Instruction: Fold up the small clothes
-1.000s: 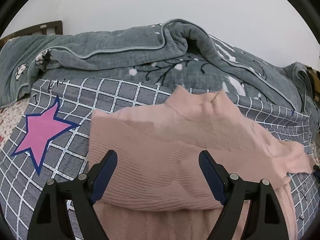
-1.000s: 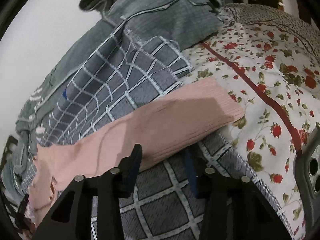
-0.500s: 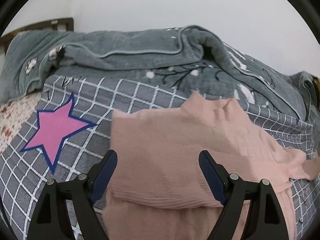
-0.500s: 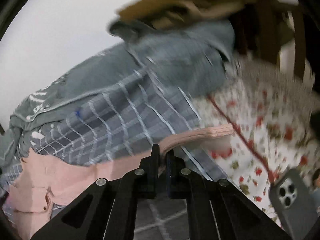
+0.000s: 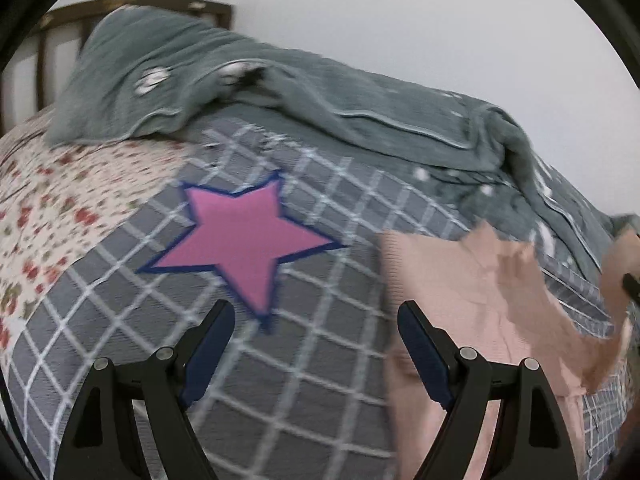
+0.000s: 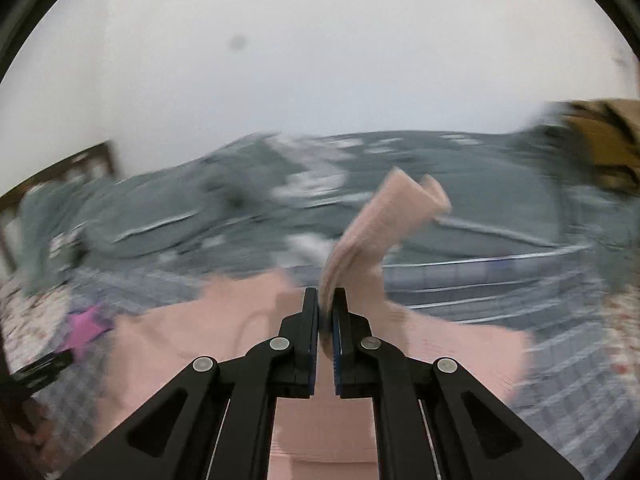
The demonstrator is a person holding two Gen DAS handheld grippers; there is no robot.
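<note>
A pink knit sweater (image 5: 460,292) lies on a grey checked blanket (image 5: 320,360) on the bed. My left gripper (image 5: 316,320) is open and empty, above the blanket just left of the sweater's edge. In the right wrist view the sweater body (image 6: 192,340) lies below. My right gripper (image 6: 326,300) is shut on the sweater's sleeve (image 6: 384,216), which stands up and curls above the jaws over the sweater. The right wrist view is blurred.
A pink star patch (image 5: 244,240) is on the checked blanket. A grey quilt (image 5: 360,96) is bunched at the back against the white wall. A floral sheet (image 5: 52,208) lies left, with a wooden headboard (image 5: 40,40) behind. A brown cloth (image 6: 600,136) is far right.
My right gripper closed on the sleeve, lifted it and swung it left over the sweater body. My left gripper moved left off the sweater and stayed open.
</note>
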